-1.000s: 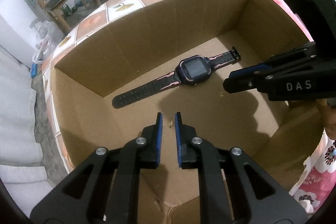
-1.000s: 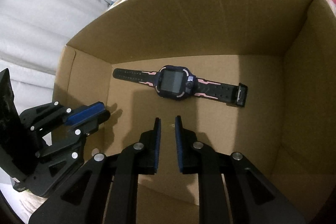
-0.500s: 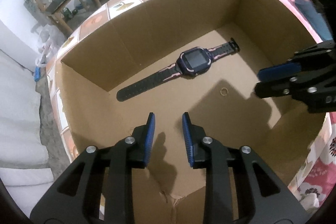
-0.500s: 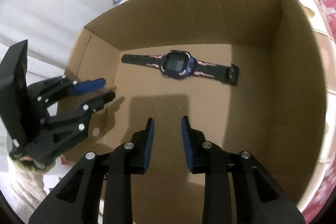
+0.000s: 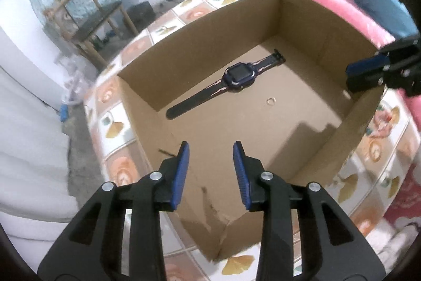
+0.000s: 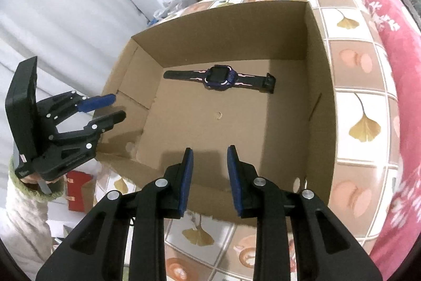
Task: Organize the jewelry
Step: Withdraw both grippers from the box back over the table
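Left gripper tilts steeply down over box's near edge, jaws just been opening, gap wide, nothing btwn pads. Right gripper same pose at opposite side, jaws parted, empty too. Cardboard box sits on tiled table. Inside: 1 watch flat nr far wall, strap stretched out; 1 small ring mid-floor, apart from watch. 2 grippers, 1 box.

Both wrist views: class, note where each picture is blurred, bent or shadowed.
Left wrist view: background chair smeared, box walls bowed by the fisheye. Right wrist view: watch fairly sharp, red blanket edge blurred, hand-held gripper shadow on the box floor.
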`<state>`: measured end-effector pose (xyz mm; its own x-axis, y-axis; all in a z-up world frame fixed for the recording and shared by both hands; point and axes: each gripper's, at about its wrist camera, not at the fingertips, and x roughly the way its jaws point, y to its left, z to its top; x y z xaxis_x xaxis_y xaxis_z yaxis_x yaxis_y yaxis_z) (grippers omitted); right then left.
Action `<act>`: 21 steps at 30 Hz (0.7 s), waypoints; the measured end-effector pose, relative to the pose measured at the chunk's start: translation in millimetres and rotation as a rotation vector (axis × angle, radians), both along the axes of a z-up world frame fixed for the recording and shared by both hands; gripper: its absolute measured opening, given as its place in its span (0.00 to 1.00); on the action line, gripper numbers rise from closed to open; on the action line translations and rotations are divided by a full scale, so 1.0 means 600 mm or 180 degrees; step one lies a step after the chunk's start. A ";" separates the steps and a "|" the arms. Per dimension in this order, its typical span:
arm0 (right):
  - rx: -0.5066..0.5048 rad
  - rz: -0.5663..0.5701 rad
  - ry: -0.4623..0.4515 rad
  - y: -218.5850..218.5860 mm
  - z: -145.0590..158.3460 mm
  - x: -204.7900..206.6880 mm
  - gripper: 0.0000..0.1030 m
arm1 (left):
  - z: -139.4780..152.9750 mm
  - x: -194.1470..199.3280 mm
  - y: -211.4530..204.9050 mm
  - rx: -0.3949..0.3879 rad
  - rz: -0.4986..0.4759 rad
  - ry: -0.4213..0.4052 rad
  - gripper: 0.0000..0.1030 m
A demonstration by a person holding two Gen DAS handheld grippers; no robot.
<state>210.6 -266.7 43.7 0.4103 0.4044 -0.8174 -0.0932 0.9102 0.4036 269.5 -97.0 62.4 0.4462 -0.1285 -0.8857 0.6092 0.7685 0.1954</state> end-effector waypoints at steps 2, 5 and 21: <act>0.0033 -0.0070 -0.0054 0.001 0.006 -0.011 0.26 | 0.000 -0.013 -0.001 0.0026 -0.0016 -0.0058 0.32; 0.0096 -0.0130 -0.0312 -0.003 0.035 -0.050 0.26 | 0.013 -0.030 0.010 -0.0087 0.0029 -0.0128 0.32; 0.0180 -0.0387 -0.0709 0.037 -0.094 -0.261 0.51 | -0.041 -0.288 0.120 -0.0628 0.0580 -0.0941 0.73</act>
